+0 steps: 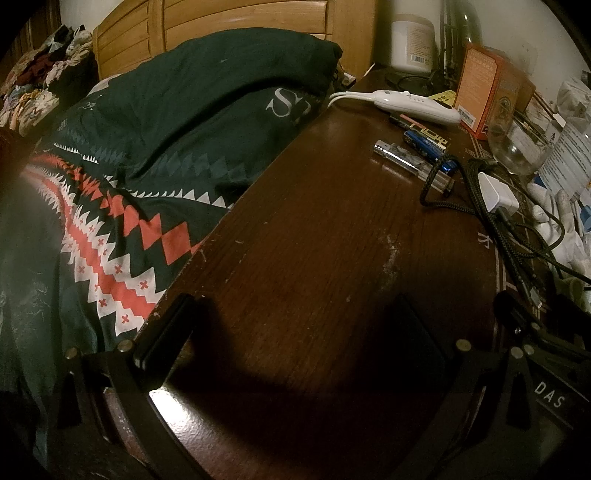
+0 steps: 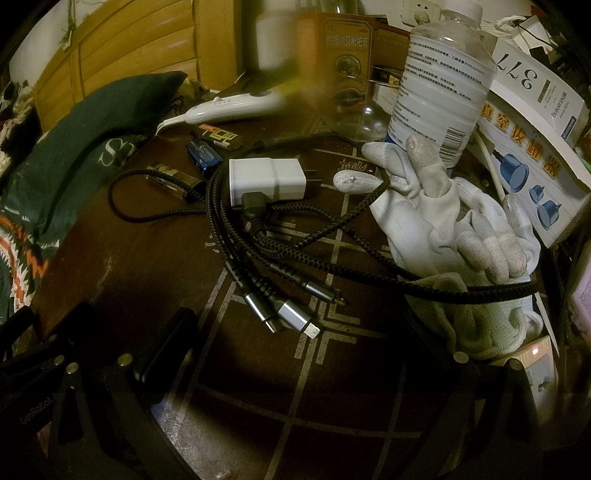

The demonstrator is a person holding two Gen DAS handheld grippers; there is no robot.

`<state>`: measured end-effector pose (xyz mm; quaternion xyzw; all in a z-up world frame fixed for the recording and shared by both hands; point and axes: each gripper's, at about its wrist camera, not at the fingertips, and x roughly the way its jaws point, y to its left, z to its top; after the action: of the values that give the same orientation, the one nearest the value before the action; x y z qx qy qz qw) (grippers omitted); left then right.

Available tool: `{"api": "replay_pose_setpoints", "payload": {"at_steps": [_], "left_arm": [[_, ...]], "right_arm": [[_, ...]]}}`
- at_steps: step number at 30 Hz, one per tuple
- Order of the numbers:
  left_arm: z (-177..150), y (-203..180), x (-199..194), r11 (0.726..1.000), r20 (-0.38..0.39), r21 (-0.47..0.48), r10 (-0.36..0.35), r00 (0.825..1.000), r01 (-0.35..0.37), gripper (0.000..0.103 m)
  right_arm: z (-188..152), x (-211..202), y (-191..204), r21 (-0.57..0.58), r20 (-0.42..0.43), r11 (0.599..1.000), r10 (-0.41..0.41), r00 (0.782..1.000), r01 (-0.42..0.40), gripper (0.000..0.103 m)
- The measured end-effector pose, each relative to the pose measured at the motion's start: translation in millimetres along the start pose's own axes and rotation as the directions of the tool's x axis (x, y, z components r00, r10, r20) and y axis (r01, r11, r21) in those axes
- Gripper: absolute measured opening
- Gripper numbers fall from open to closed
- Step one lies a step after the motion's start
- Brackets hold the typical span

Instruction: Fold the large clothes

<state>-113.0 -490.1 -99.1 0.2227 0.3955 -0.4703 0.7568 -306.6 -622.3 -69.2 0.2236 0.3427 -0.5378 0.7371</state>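
A dark green cloth (image 1: pixel 155 122) with red and white zigzag bands lies bunched on the bed, left of a dark wooden table (image 1: pixel 314 240). It also shows at the left edge of the right wrist view (image 2: pixel 66 158). My left gripper (image 1: pixel 295 325) is open and empty, low over the table's near part, beside the cloth. My right gripper (image 2: pixel 306 350) is open and empty over the table, just short of a tangle of black cables (image 2: pixel 258 236). Neither gripper touches the cloth.
The table holds a white charger plug (image 2: pixel 266 177), lighters (image 1: pixel 410 157), a white handset (image 1: pixel 413 105), white gloves (image 2: pixel 443 221), a plastic bottle (image 2: pixel 439 77), a glass (image 1: pixel 517 147) and boxes (image 2: pixel 535 147). A wooden headboard (image 1: pixel 240 22) stands behind. Clothes (image 1: pixel 44 81) pile at far left.
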Motion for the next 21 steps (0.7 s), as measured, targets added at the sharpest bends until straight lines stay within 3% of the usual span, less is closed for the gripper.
{"api": "replay_pose_setpoints", "payload": {"at_steps": [21], "left_arm": [[-0.3,0.6,-0.3,1.000,0.005,0.005,-0.007,1.000,0.007,0.103]], "right_arm": [[-0.2,0.1,0.1,0.000,0.000,1.000,0.000,1.000,0.000,0.103]]}}
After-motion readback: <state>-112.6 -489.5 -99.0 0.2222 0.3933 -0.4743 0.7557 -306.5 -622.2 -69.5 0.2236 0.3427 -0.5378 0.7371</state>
